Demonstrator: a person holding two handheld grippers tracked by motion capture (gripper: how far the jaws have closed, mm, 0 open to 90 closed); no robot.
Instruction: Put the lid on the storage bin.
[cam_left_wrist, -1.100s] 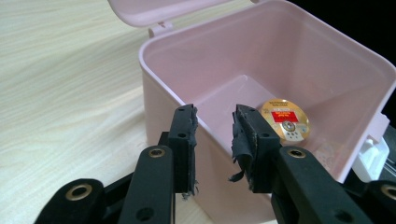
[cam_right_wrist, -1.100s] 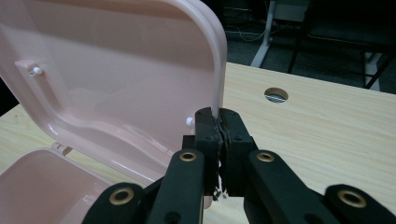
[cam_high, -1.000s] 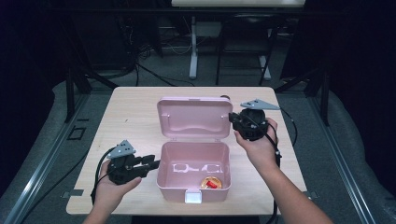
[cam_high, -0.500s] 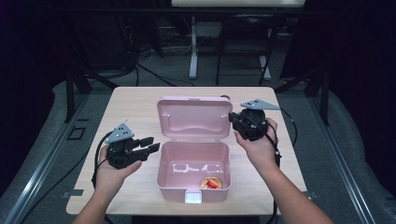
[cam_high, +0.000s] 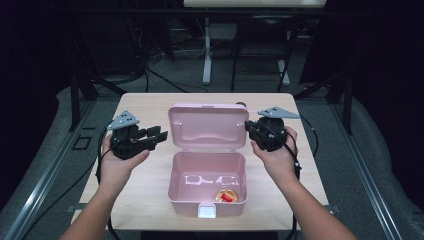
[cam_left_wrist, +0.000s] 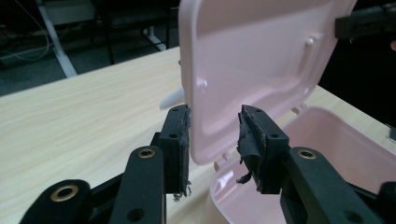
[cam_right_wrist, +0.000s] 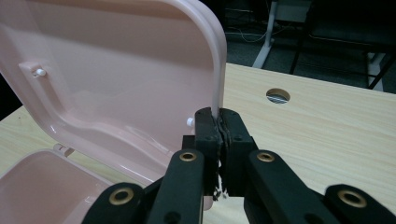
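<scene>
Two claws flank the pink plastic box lid (cam_high: 208, 126): right claw (cam_high: 249, 129) clamped on its edge, left claw (cam_high: 161, 136) apart, just been closing slightly

Pink plastic box (cam_high: 207, 187) with rounded corners, open on the wooden surface (cam_high: 135, 187), hinged lid (cam_high: 207, 125) raised upright at the far side, white latch (cam_high: 207, 211) on the near wall — small orange-and-red item (cam_high: 227, 196) inside, near the front right corner

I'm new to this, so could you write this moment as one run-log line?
right gripper: shut on lid edge | left gripper: open, beside lid's other edge | box: open, small red item inside
</scene>
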